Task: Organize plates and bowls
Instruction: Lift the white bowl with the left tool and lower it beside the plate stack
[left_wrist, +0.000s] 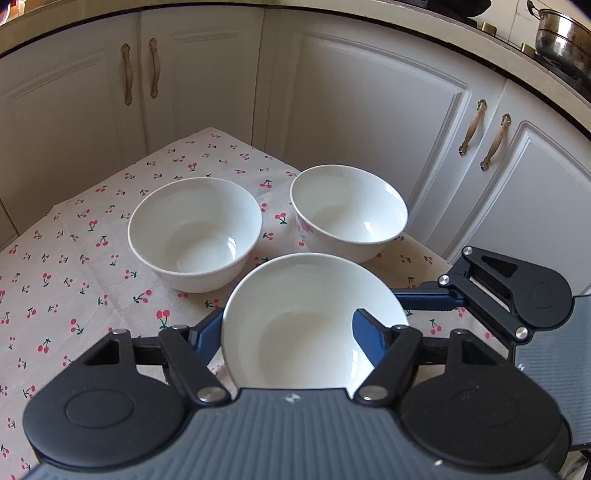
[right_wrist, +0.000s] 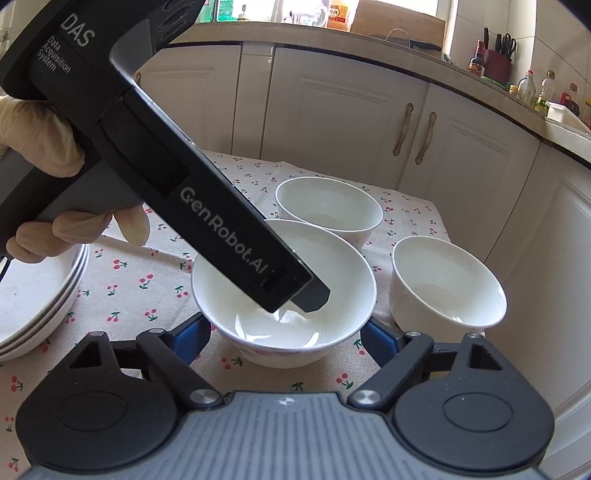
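Observation:
Three white bowls stand on the cherry-print tablecloth (left_wrist: 74, 295). The nearest bowl (left_wrist: 303, 291) lies under my left gripper (left_wrist: 288, 317). Its left finger sits outside the bowl's left wall, and its right finger (left_wrist: 365, 332) hangs inside the bowl with a wide gap between the two. My right gripper (right_wrist: 284, 328) is shut on this same bowl (right_wrist: 343, 266), with a blue pad against each side below the rim. From the right, its finger (left_wrist: 424, 298) reaches the bowl. The left gripper (right_wrist: 310, 295) dips into the bowl, held by a gloved hand (right_wrist: 44, 147).
Two more bowls (right_wrist: 328, 210) (right_wrist: 447, 284) stand behind and to the right, the right one near the table edge. A stack of white plates (right_wrist: 33, 302) sits at the left. White cabinets (left_wrist: 369, 110) close in behind the table, with a steel pot (left_wrist: 561, 40) on the counter.

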